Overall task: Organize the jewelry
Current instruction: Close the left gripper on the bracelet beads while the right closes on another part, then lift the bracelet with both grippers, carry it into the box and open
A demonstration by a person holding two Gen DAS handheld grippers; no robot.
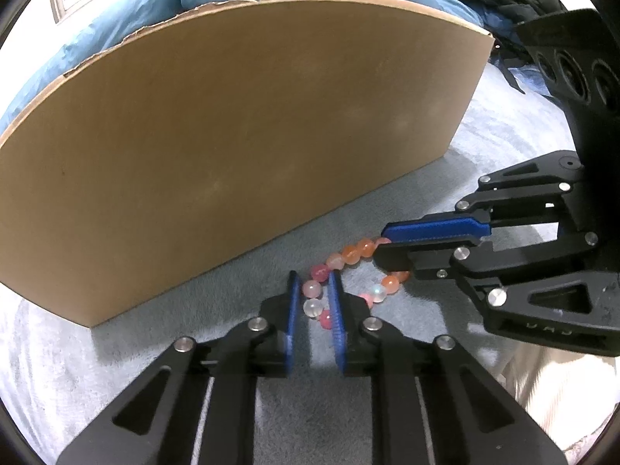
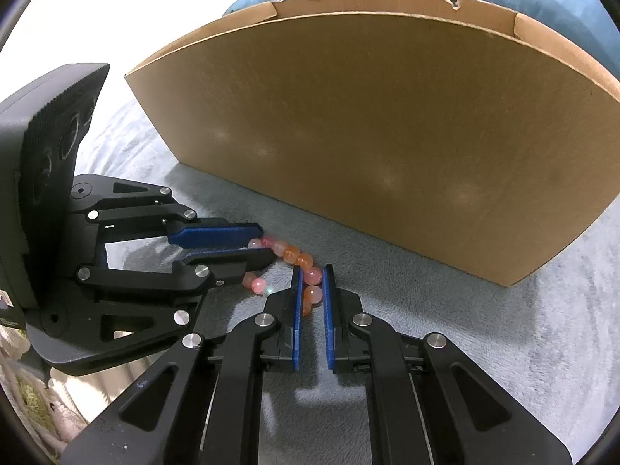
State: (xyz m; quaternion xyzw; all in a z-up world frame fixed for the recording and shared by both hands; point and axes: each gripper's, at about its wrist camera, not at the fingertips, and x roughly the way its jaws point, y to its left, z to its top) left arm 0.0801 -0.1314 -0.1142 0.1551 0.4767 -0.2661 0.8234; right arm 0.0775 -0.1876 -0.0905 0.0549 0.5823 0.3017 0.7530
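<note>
Two sets of jaws are mine, both angled down at one bead bracelet. The blue-grey fleece blanket (image 1: pixel 484 155) covers the surface beneath everything; a blue quilt (image 1: pixel 128 11) lies behind. A brown cardboard box (image 1: pixel 232 135) stands upright on the blanket, its near wall just behind the work area. My left gripper (image 1: pixel 314 302) is clamped on the pink and clear beads. My right gripper (image 2: pixel 311 286) is clamped on the orange beads of the opposite side. The bracelet (image 1: pixel 350 254) sits on the blanket, just in front of the box, spanning both grips.
</note>
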